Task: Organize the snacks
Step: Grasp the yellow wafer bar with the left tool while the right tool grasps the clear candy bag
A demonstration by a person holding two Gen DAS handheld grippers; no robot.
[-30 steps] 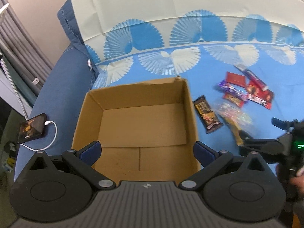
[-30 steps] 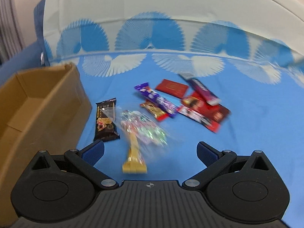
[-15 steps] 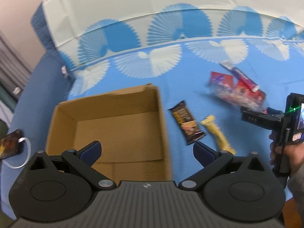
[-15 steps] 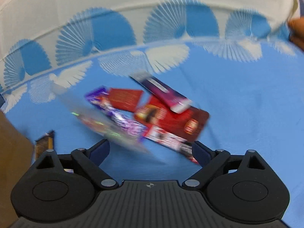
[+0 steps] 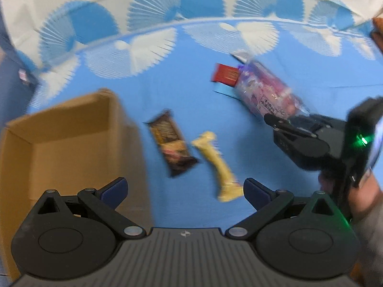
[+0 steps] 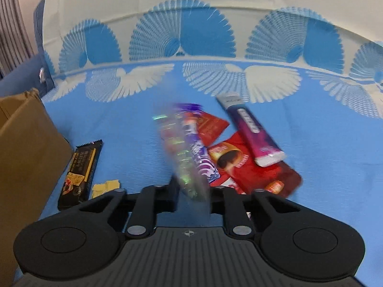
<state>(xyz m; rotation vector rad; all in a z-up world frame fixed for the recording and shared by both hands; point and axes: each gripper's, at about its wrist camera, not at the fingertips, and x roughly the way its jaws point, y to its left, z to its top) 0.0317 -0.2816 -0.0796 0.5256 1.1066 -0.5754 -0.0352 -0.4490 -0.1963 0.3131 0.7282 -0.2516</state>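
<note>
The right gripper (image 6: pixel 191 198) has just closed its jaws on a clear packet of sweets (image 6: pixel 179 153), which sticks out ahead of it, lifted over the pile and blurred. Behind it on the blue bedsheet (image 6: pixel 119 124) lie a purple bar (image 6: pixel 198 143), red packets (image 6: pixel 251 167) and a pink-purple tube (image 6: pixel 251 129) (all overlapping). The left gripper (image 5: pixel 185 187) hangs with jaws apart and empty above a dark chocolate bar (image 5: pixel 171 146) and a pale yellow wafer (image 5: pixel 220 165), which lie just beside the open cardboard box (image 5: pixel 71 129). A hand (image 5: pixel 361 203) grips the right tool.
</note>
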